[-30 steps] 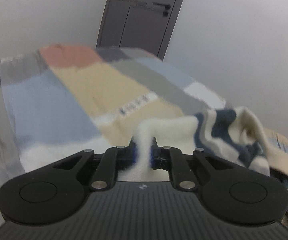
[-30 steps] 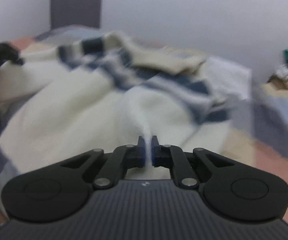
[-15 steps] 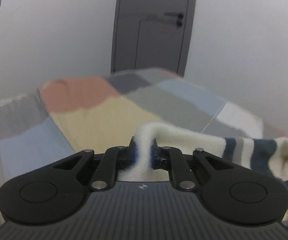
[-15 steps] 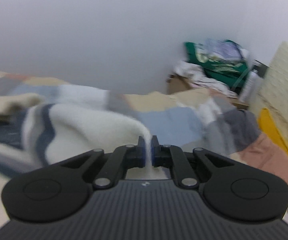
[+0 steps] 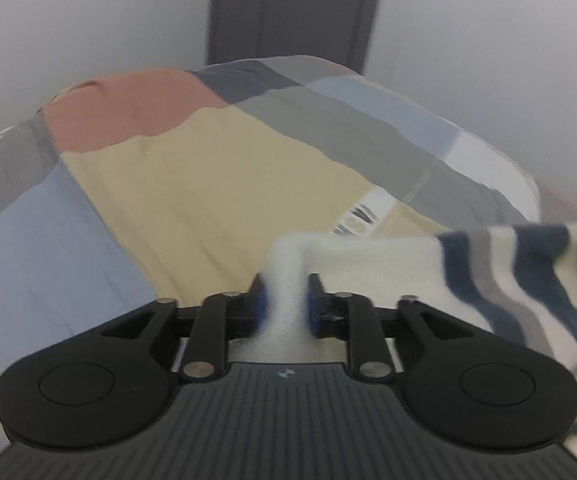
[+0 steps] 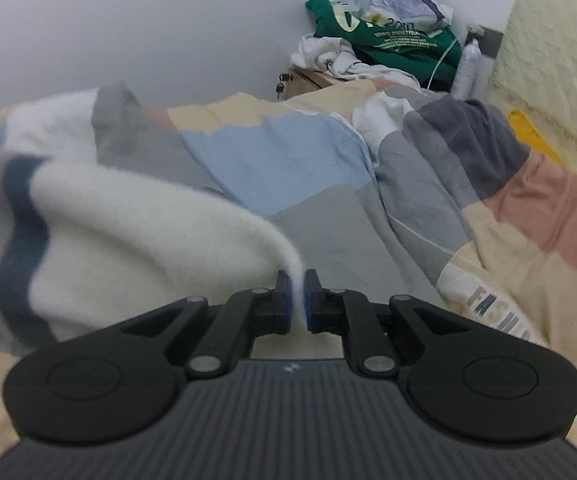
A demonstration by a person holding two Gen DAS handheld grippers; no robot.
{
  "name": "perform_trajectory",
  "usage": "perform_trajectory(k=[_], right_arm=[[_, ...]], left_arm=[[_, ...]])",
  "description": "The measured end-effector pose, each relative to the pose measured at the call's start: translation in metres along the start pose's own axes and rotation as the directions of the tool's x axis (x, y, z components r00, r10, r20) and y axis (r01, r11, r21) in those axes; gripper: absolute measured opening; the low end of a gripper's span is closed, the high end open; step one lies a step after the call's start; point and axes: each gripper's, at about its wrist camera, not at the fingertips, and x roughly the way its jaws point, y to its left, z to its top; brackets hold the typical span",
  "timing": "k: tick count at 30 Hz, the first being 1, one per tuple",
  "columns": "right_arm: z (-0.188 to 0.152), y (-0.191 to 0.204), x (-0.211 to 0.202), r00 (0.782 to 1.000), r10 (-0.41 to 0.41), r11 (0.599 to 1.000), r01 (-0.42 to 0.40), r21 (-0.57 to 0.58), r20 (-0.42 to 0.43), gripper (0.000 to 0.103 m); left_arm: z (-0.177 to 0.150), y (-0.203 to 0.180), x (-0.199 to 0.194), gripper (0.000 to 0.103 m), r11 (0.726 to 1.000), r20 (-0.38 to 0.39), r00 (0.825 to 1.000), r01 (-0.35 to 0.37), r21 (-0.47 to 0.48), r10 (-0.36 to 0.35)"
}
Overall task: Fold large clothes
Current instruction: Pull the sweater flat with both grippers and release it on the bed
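Note:
A cream fleece garment with navy and grey stripes point(image 5: 388, 264) hangs over a bed. My left gripper point(image 5: 284, 304) is shut on a cream edge of it, and the cloth stretches away to the right, where the stripes show. My right gripper point(image 6: 296, 304) is shut on another cream edge of the same garment point(image 6: 128, 232), which spreads away to the left with a navy stripe near its far side. Both pinched edges are held above the bed. The cloth between the two grippers is out of view.
The bed carries a patchwork cover point(image 5: 176, 184) in blue, tan, pink and grey blocks; it also shows in the right wrist view point(image 6: 288, 160). A grey door point(image 5: 292, 4) stands behind. A bedside stand with a green bag and piled clothes point(image 6: 372, 48) and a cream headboard point(image 6: 548, 64) are at right.
Both grippers have lifted and swung with the garment still pinched. The left view now looks lower over the bed; the right view turned from the garment pile toward the headboard end.

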Motion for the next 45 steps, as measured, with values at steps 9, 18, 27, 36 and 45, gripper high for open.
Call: perform_trajectory(k=[9, 18, 27, 36, 45], right_arm=[[0.017, 0.03, -0.076, 0.977, 0.116, 0.993, -0.116, -0.01, 0.177, 0.079], [0.029, 0.117, -0.159, 0.893, 0.398, 0.916, -0.376, -0.139, 0.208, 0.079], [0.009, 0.194, -0.19, 0.831, 0.539, 0.837, -0.51, -0.199, 0.136, 0.079], [-0.012, 0.272, -0.169, 0.812, 0.582, 0.802, -0.564, -0.195, 0.048, 0.078], [-0.014, 0.367, -0.095, 0.804, 0.59, 0.791, -0.595, -0.144, -0.076, 0.057]], left_arm=[[-0.005, -0.017, -0.074, 0.059, 0.999, 0.057, 0.997, 0.048, 0.017, -0.049], [-0.026, -0.057, -0.148, 0.059, 0.964, 0.095, 0.968, 0.218, 0.152, -0.234], [-0.081, -0.081, -0.193, 0.06, 0.917, 0.04, 0.927, 0.361, 0.17, -0.373], [-0.092, -0.098, -0.2, 0.06, 0.876, 0.013, 0.89, 0.446, 0.186, -0.456], [-0.093, -0.118, -0.161, 0.06, 0.822, -0.105, 0.823, 0.566, 0.07, -0.558]])
